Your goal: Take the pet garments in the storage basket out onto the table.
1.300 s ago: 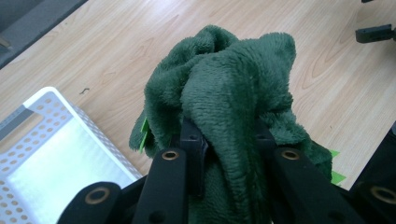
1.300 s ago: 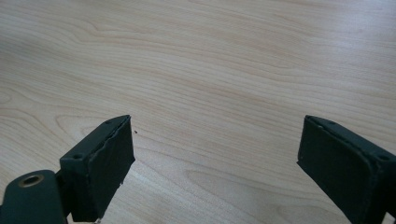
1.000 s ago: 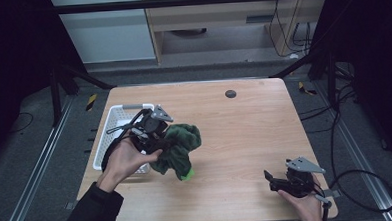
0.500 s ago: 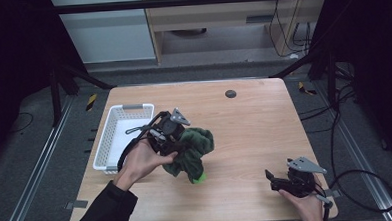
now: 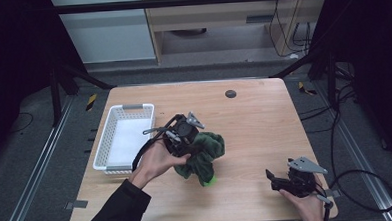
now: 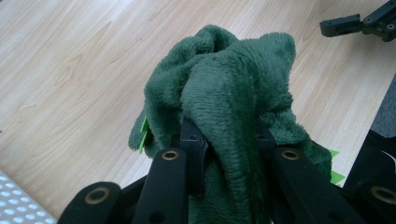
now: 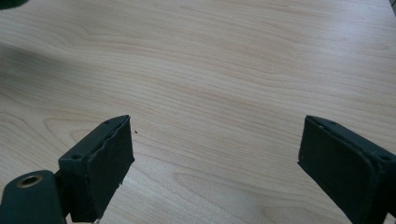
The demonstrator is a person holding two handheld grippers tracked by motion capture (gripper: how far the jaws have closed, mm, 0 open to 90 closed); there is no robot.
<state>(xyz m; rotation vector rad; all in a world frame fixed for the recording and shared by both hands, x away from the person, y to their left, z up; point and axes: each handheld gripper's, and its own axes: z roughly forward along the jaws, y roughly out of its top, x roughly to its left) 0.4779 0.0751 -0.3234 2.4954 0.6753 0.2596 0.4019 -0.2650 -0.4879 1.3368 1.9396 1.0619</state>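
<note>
Left jaws: you are pinching a fold of the green plush cloth (image 6: 233,93) between them; in the left gripper view the fabric is bulging up and over both black jaws, so the left gripper (image 5: 187,133) is clamping it firmly.

Cloth position: you are holding it at the middle of the high view, bunched into a lump, its lower end hanging toward the table (image 5: 264,117); whether that end is touching the wood I cannot tell. A bright green tag is peeking out at its lower edge.

Right jaws: you are keeping them spread wide apart with nothing between them; the right gripper (image 5: 282,179) is resting at the lower right of the high view, well apart from the cloth.

Basket: the white basket (image 5: 117,166) is sitting at the left of the high view, just beside your left hand (image 5: 156,160), and nothing is showing inside it.

Progress: judging by this, you are mid-carry; the cloth is picked up and out in the open, not yet laid flat or handed to the right gripper.

Left to do: probably setting it down or taking a second hold with the free jaws.
</note>
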